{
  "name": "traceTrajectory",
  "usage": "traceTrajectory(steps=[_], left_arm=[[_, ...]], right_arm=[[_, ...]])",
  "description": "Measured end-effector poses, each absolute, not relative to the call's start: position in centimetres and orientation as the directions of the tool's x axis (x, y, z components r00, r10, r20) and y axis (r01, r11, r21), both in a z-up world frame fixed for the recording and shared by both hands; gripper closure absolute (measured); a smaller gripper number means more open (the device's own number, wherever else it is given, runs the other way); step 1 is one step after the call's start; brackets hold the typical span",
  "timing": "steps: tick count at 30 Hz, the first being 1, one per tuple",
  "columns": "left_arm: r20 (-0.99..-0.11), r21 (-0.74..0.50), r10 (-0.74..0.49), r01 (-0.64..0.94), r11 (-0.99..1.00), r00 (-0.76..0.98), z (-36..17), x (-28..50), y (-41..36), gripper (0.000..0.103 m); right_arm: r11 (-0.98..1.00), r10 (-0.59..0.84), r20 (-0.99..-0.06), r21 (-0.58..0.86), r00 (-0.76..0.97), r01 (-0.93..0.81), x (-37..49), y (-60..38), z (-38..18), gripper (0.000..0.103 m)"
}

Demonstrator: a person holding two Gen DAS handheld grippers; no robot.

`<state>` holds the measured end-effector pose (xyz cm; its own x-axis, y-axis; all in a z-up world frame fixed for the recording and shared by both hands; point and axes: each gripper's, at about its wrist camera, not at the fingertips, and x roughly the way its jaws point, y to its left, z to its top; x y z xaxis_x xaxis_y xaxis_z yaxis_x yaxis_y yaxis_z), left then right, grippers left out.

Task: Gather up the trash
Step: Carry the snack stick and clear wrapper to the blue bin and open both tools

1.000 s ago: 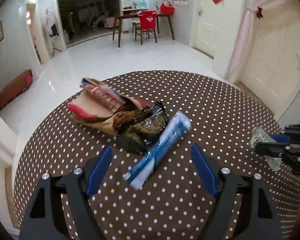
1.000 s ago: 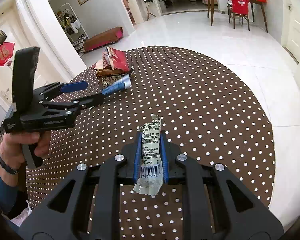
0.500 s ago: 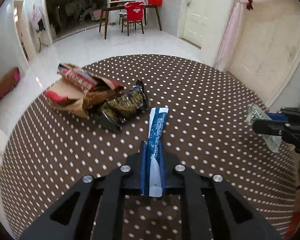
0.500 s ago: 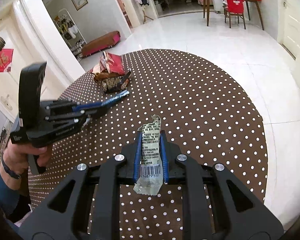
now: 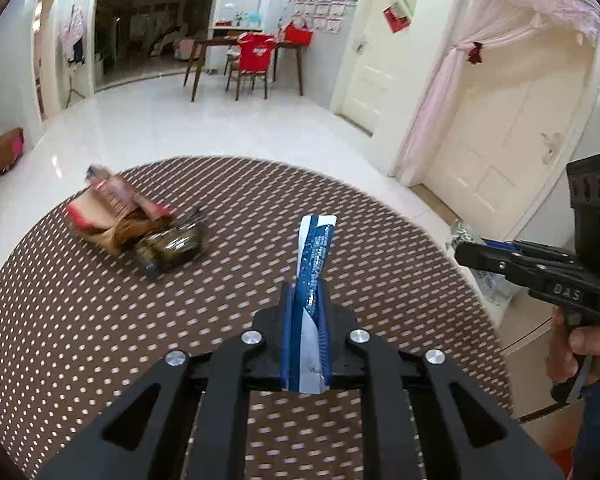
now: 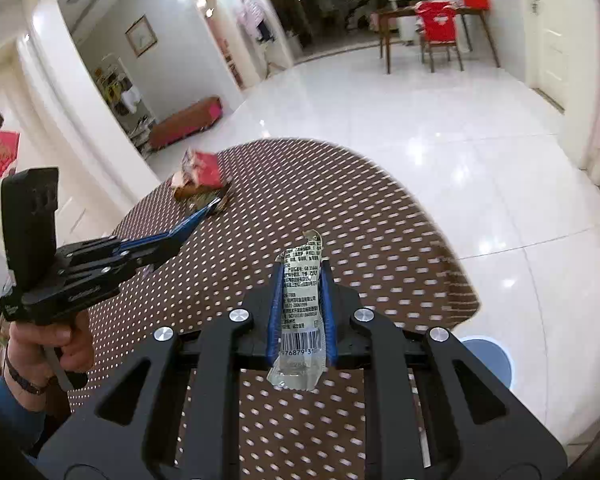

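My left gripper is shut on a long blue and white wrapper and holds it above the brown polka-dot table. My right gripper is shut on a clear printed wrapper with a barcode, also above the table. A crumpled red and tan paper bag and a dark shiny wrapper lie on the table at the far left; they also show in the right wrist view. The left gripper with the blue wrapper shows in the right wrist view. The right gripper shows at the right edge of the left wrist view.
The round table's edge drops to a white tiled floor. A blue and white round object stands on the floor under the table's right side. White doors stand to the right.
My left gripper closed on the blue wrapper and lifted it off the table, away from the paper bag pile. My right gripper kept hold of the clear wrapper and rose.
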<state>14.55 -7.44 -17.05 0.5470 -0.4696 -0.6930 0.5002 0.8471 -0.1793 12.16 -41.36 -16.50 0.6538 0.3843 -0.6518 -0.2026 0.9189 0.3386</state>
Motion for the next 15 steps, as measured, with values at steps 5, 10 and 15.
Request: traceTrajectory(steps=[5, 10, 15], left_arm=[[-0.671, -0.161, -0.503, 0.555, 0.816, 0.545, -15.3, 13.4, -11.7, 0.092], [-0.660, -0.159, -0.541, 0.607, 0.779, 0.522, -13.9, 12.1, -16.8, 0.092], [-0.646, -0.174, -0.584, 0.651, 0.739, 0.491, -13.0, 10.7, -21.6, 0.092]], right_arm=[[0.931, 0.326, -0.628, 0.342, 0.707, -0.127, 10.1, -46.3, -15.3, 0.085], [0.934, 0.253, -0.615, 0.357, 0.747, -0.022, 7.8, -51.9, -14.8, 0.085], [0.930, 0.180, -0.640, 0.358, 0.747, 0.083, 5.8, -56.5, -15.9, 0.085]])
